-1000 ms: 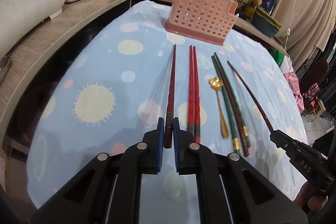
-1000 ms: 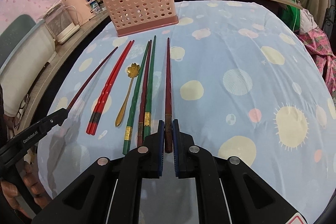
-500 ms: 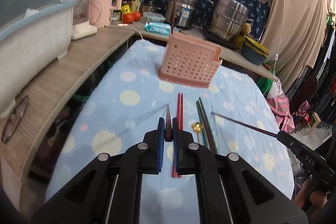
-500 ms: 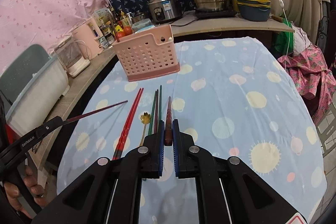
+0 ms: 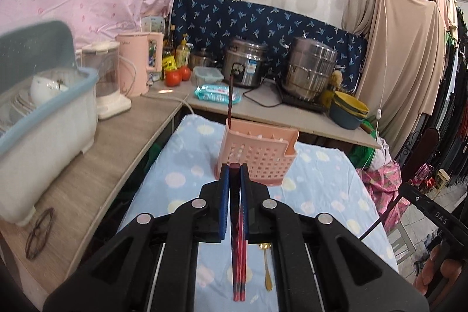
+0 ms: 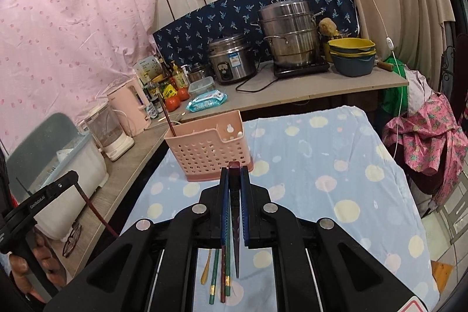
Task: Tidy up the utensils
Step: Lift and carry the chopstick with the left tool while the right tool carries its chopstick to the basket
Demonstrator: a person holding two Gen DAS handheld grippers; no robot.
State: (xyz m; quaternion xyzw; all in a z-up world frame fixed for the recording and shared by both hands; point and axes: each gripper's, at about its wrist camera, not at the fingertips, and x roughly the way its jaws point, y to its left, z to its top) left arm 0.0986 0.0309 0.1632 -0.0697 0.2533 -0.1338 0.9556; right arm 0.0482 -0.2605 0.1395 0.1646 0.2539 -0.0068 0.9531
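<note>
Pink kettle point(image 5: 137, 63) stood on wooden desk point(image 5: 117, 136) beside blender point(image 5: 108, 78). White dish rack point(image 5: 44, 119) with blue rim sat nearer, glasses point(image 5: 38, 233) lay by its foot. Two tomatoes point(image 5: 177, 75) next to bottles. Wipes pack point(image 5: 215, 92) in front of rice cooker point(image 5: 244, 66). Steel steamer pot point(image 5: 311, 69) on hotplate; stacked bowls point(image 5: 349, 110) to its right. Pink curtain point(image 6: 64, 48) hung behind.

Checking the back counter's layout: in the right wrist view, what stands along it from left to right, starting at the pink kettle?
pink kettle → tomatoes → blue wipes packet → rice cooker → stacked steel steamer → stacked bowls
</note>
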